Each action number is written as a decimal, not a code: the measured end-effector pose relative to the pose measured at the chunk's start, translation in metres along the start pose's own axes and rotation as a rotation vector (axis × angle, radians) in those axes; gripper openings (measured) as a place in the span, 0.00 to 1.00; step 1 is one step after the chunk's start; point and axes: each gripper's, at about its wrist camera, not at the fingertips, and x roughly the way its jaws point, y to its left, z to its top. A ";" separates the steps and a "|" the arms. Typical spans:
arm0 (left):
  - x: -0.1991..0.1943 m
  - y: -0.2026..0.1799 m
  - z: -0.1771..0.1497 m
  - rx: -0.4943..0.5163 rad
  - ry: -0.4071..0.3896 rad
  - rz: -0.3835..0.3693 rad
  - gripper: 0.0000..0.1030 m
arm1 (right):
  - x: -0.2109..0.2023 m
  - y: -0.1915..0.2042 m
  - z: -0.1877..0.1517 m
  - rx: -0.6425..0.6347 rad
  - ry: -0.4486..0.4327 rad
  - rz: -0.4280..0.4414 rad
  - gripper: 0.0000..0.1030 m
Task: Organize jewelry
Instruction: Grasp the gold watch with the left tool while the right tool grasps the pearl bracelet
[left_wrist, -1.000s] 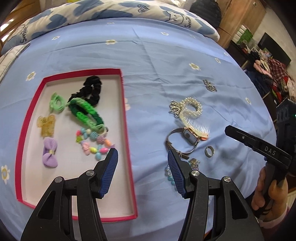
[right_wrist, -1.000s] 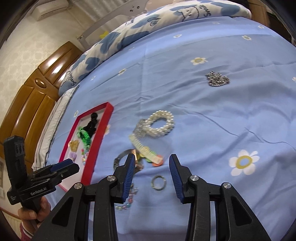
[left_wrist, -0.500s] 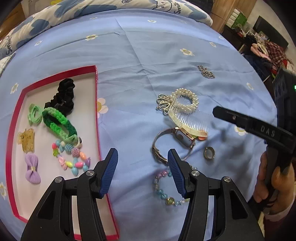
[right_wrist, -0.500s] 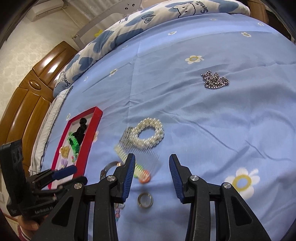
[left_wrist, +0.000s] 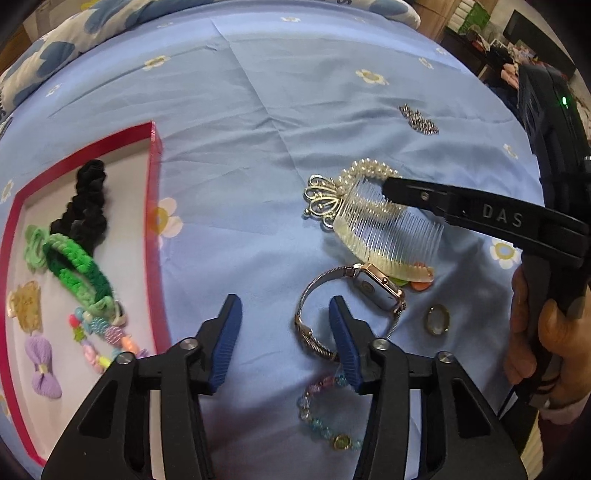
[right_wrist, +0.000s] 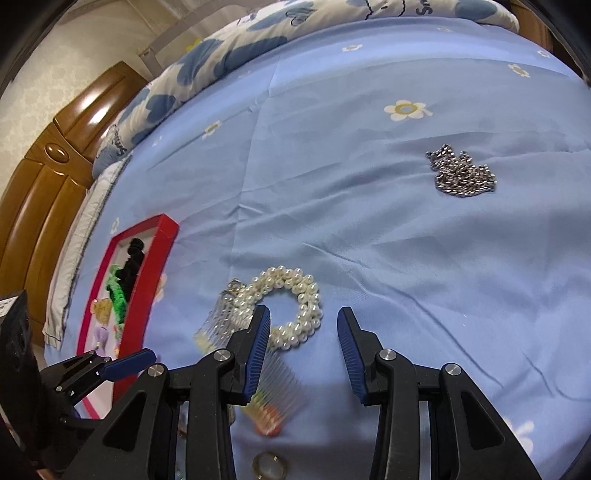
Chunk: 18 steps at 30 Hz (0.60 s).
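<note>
tongs spread over the jewelry on the bed

left tongs (left_wrist: 284, 328) just narrowed, still spread, pinching nothing — watch (left_wrist: 364, 291) at their right blade, red tray (left_wrist: 155, 221) wall left. right tongs (right_wrist: 303, 339) spread, empty — pearl bracelet (right_wrist: 295, 310) at their left blade, open sheet beyond.

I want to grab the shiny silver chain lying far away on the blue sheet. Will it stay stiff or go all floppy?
Probably floppy: the silver chain lies bunched in a loose heap of tiny links. It would likely dangle and could slip between smooth pads. It looks light for its size.
</note>
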 end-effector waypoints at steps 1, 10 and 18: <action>0.003 -0.002 0.000 0.007 0.004 0.005 0.40 | 0.004 0.001 0.001 -0.009 0.004 -0.005 0.39; 0.007 -0.007 0.003 0.039 -0.010 -0.005 0.07 | 0.013 0.007 0.004 -0.065 -0.021 -0.083 0.13; -0.013 0.009 0.005 -0.029 -0.062 -0.053 0.04 | -0.017 -0.002 0.004 -0.008 -0.108 -0.035 0.10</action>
